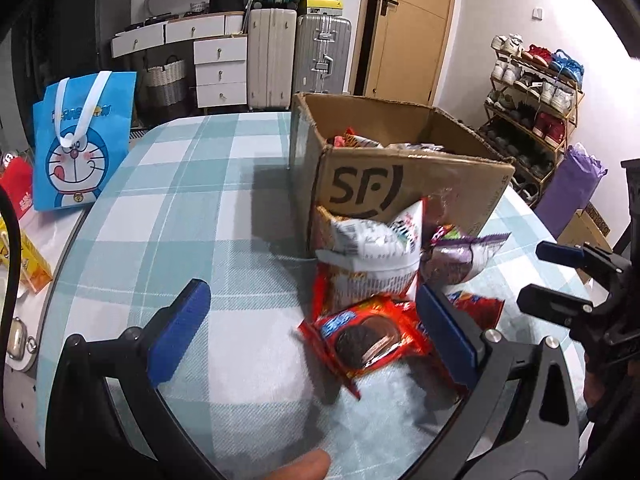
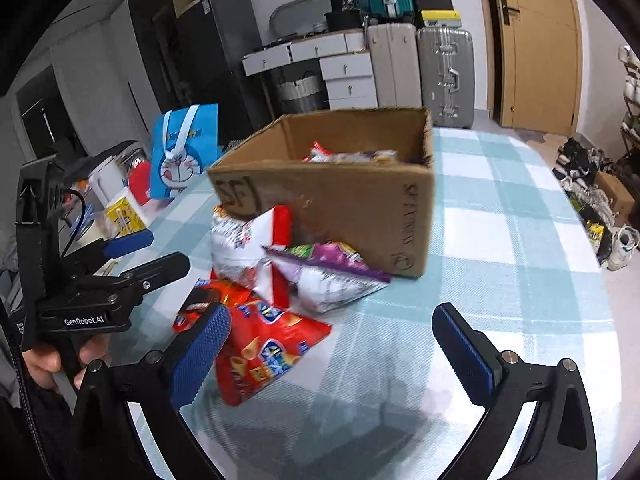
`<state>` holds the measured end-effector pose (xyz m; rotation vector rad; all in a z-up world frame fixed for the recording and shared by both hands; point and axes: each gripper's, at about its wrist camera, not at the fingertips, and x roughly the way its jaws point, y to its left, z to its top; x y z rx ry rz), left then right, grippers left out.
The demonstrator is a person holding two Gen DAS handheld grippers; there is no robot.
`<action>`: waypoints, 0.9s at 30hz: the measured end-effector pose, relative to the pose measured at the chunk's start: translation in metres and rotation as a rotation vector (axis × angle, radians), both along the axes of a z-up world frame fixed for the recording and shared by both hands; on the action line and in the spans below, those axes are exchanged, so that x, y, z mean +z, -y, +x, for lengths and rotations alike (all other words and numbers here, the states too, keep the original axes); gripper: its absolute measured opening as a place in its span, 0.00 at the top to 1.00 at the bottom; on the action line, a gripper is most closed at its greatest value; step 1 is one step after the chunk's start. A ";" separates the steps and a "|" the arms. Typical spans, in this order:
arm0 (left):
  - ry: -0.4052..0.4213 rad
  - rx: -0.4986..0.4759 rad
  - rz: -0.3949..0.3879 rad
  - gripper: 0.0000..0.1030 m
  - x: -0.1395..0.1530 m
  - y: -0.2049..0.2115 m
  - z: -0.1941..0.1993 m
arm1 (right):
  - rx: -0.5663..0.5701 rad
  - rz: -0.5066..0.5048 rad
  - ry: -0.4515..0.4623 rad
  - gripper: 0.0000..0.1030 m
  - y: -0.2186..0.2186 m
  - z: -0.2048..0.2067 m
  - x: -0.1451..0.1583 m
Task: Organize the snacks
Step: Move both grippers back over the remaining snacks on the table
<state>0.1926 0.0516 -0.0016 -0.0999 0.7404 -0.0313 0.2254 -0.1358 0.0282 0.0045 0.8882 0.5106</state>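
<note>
The counter (image 1: 168,208), under a checked blue cloth, carried everything, and the box (image 1: 404,184) served as the landmark: it stood open-topped near the middle, already part full of packets, which suggested it was the place the snacks were being gathered into. A blue bag (image 1: 80,144) stood well to the left of the box at the counter's edge, apart from the work. Four snacks lay heaped against the box's near wall, probably tipped there to be sorted: a white packet (image 1: 372,248) leaned on the cardboard, a purple packet (image 1: 464,256) lay just right of it, a red chip bag (image 2: 264,344) lay nearer the person, and a red cookie packet (image 1: 368,336) lay nearest in the left view. The left tongs (image 1: 312,328) were spread wide and held nothing; the cookie packet lay between their fingers, close against the right one, so a grasp looked near. The right tongs (image 2: 336,344) were equally wide and empty, hovering in front of the box with the chip bag touching or just beside their left finger (image 2: 200,352).
</note>
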 end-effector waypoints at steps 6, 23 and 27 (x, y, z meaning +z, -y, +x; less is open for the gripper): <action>-0.008 0.027 -0.004 0.01 -0.002 -0.011 -0.003 | 0.016 0.013 0.000 0.00 -0.005 -0.003 0.002; -0.035 0.028 0.006 0.01 -0.011 -0.011 0.001 | 0.025 -0.096 -0.049 0.00 -0.024 0.002 -0.035; -0.035 0.025 0.010 0.01 -0.012 -0.010 0.001 | 0.049 -0.148 -0.038 0.00 -0.012 0.006 -0.033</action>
